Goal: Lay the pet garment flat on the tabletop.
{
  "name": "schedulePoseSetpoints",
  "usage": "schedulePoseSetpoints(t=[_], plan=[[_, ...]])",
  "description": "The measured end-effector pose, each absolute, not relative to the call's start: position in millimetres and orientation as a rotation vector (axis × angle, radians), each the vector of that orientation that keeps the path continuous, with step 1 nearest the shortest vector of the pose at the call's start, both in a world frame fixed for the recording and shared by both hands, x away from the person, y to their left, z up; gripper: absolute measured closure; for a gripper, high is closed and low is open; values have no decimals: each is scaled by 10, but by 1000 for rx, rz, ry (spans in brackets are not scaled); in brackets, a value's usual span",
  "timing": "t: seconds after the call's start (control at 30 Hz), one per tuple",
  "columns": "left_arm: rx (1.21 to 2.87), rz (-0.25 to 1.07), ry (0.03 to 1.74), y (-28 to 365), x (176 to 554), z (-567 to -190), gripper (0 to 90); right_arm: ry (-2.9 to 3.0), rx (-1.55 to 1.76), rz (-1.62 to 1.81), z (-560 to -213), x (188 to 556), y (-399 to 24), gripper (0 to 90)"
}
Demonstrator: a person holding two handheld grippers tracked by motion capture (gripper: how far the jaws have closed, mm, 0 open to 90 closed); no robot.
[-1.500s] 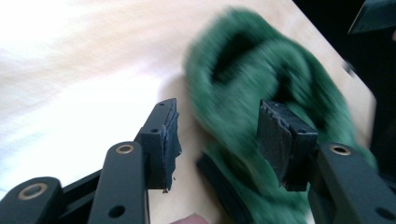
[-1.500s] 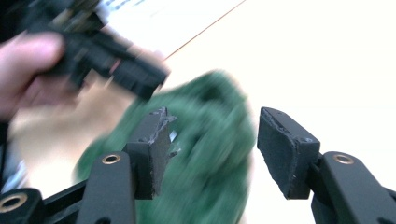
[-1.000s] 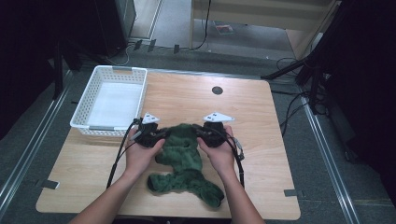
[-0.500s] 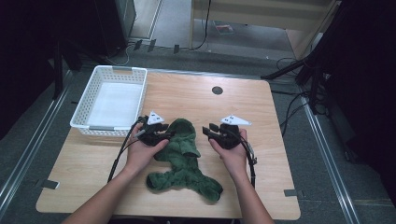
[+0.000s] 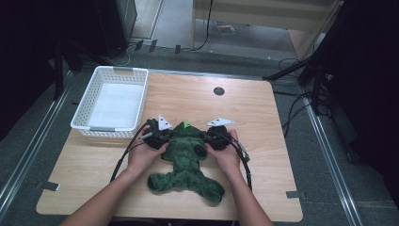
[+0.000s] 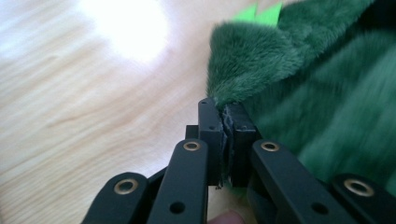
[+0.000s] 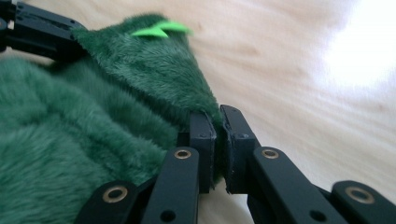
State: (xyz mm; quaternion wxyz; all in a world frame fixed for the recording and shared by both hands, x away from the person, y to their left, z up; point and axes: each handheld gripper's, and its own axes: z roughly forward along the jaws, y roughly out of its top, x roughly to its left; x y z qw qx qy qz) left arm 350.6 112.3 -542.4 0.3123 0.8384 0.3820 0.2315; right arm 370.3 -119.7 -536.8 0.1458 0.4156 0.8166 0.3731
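Now both grippers have re-gripped: since half a second ago the left gripper (image 6: 226,116) and right gripper (image 7: 217,122) have closed their jaws again, each pinching a fold of the green plush garment (image 5: 186,157) at its upper corners. It lies mid-table (image 5: 263,113), near the white basket (image 5: 84,107). Likely ready to lift or fold.

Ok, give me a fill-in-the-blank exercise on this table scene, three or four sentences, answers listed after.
1. Both grippers are clamped on a fuzzy garment whose colour is ____.
2. The left gripper has its jaws ____ on an edge of the fabric, as does the right gripper.
3. The white basket sits at the table's far ____ corner in the high view.
4. The basket holds ____ items.

Missing words: green; shut; left; no
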Motion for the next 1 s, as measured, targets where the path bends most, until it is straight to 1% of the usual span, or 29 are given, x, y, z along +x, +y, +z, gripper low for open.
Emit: schedulePoseSetpoints(t=[0.03,0.07,0.1,0.13,0.17,0.23,0.27,0.3,0.4,0.47,0.5,0.57,0.6,0.63,0.67,0.7,0.73,0.77,0.8,0.83,0.87,0.9,0.93,0.97,1.0], plan=[[2216,642,995,1093,3492,-5432,879,2362,1168,1037,-5396,3690,-1215,835],[2228,664,980,1068,3481,-5433,873,2355,1132,1009,-5413,3663,-1224,776],[2229,666,976,1057,3475,-5431,841,2349,1132,994,-5408,3657,-1238,725],[2216,645,985,1063,3479,-5429,778,2348,1145,984,-5397,3657,-1258,665],[2188,600,1003,1091,3489,-5419,778,2348,1145,984,-5397,3657,-1258,665],[2086,516,1043,1253,3499,-5332,645,2375,1157,1007,-5330,3631,-1373,514],[2067,538,1054,1299,3484,-5298,611,2381,1139,1029,-5299,3609,-1430,486],[2067,538,1054,1299,3484,-5298,603,2381,1139,1029,-5299,3609,-1430,486],[2034,551,1068,1425,3428,-5199,597,2361,1118,1064,-5212,3502,-1712,432],[2019,546,1071,1438,3429,-5184,598,2360,1116,1075,-5210,3485,-1780,421],[1983,540,1090,1447,3450,-5161,600,2368,1112,1084,-5213,3460,-1875,416],[1965,528,1101,1441,3474,-5153,601,2355,1121,1121,-5180,3443,-1925,447],[1945,515,1110,1429,3499,-5151,601,2355,1121,1121,-5180,3443,-1925,447],[1926,499,1119,1406,3531,-5154,606,2335,1128,1168,-5143,3442,-1937,514],[1916,478,1126,1373,3565,-5162,615,2308,1146,1229,-5096,3445,-1935,608],[1910,463,1131,1324,3602,-5178,627,2279,1166,1285,-5047,3465,-1917,674],[1917,439,1133,1273,3642,-5197,671,2244,1221,1357,-4963,3533,-1816,790],[1914,401,1140,1213,3675,-5221,671,2244,1221,1357,-4963,3533,-1816,790],[1940,347,1123,1090,3716,-5264,730,2237,1222,1351,-4939,3614,-1638,825],[1940,347,1123,1090,3716,-5264,763,2237,1222,1351,-4939,3614,-1638,825],[1962,328,1110,1030,3724,-5286,763,2258,1218,1340,-4961,3662,-1540,835],[1989,324,1099,975,3722,-5309,790,2296,1216,1327,-5002,3708,-1447,839],[2021,325,1094,928,3717,-5335,811,2327,1212,1305,-5064,3744,-1367,848],[2076,324,1088,881,3710,-5383,839,2403,1230,1236,-5224,3796,-1246,849],[2076,324,1088,881,3710,-5383,842,2403,1230,1236,-5224,3796,-1246,849]])
